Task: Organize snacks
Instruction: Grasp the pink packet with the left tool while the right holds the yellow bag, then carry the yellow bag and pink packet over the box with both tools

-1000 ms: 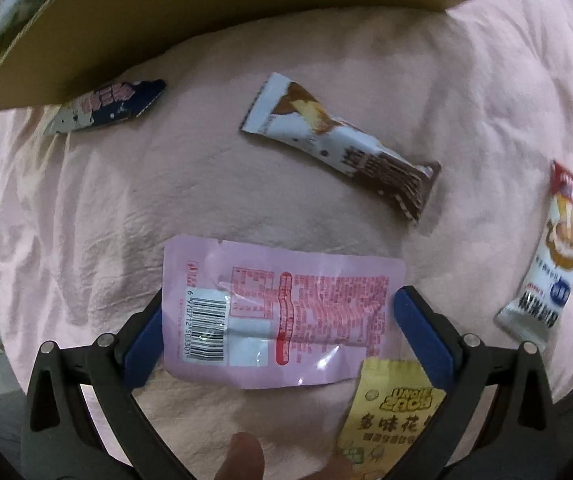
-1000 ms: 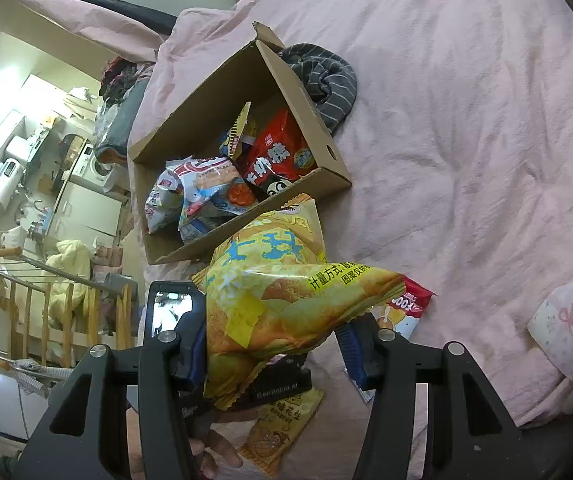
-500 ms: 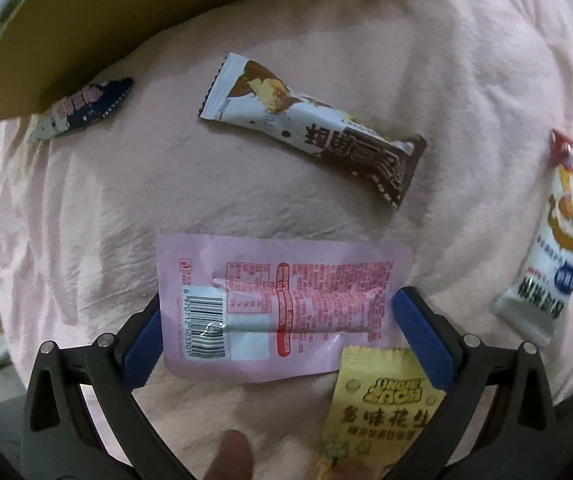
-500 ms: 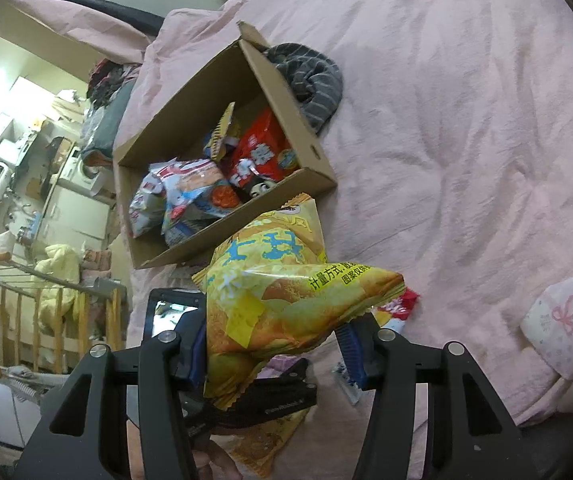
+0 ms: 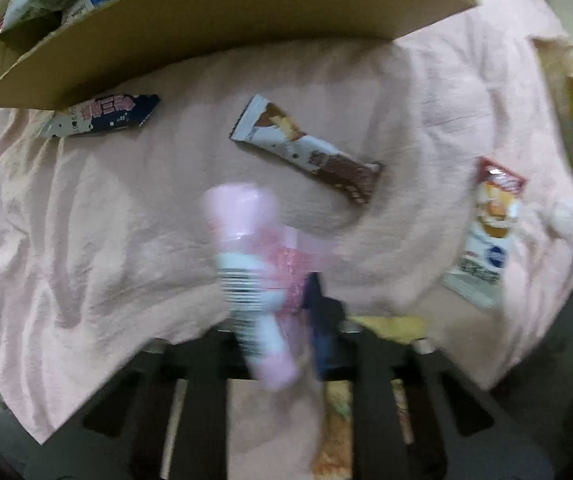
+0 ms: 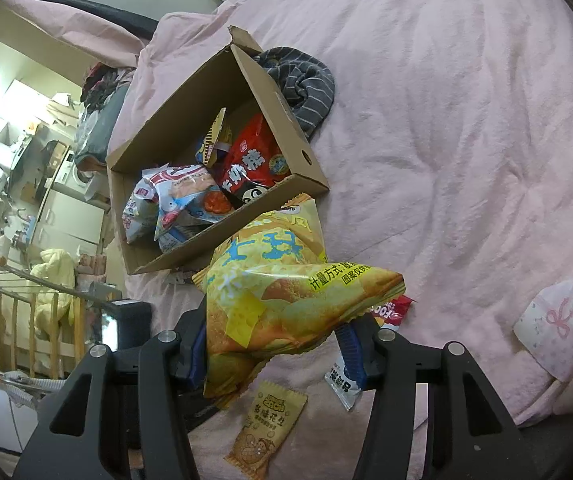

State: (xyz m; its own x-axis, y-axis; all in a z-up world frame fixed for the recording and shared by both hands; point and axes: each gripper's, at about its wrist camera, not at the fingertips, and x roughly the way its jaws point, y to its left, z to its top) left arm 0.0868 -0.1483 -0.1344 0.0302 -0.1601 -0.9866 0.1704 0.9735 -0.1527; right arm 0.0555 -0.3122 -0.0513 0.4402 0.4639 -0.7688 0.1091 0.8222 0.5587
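My left gripper (image 5: 286, 304), whose jaws have just been closing, pinches the pink snack packet (image 5: 254, 276), crumpled and lifted off the pink bedspread (image 5: 86, 220) near the cardboard box (image 5: 222, 20). Light, soft and slippery film: I judge a mid-body pinch safest. My right gripper (image 6: 278, 348) clasps the yellow chip bag (image 6: 286, 292)

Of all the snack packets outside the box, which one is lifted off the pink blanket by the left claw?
The pale pink packet with the barcode: the left claw has just closed on it. The brown-and-white bar lies flat on the blanket.
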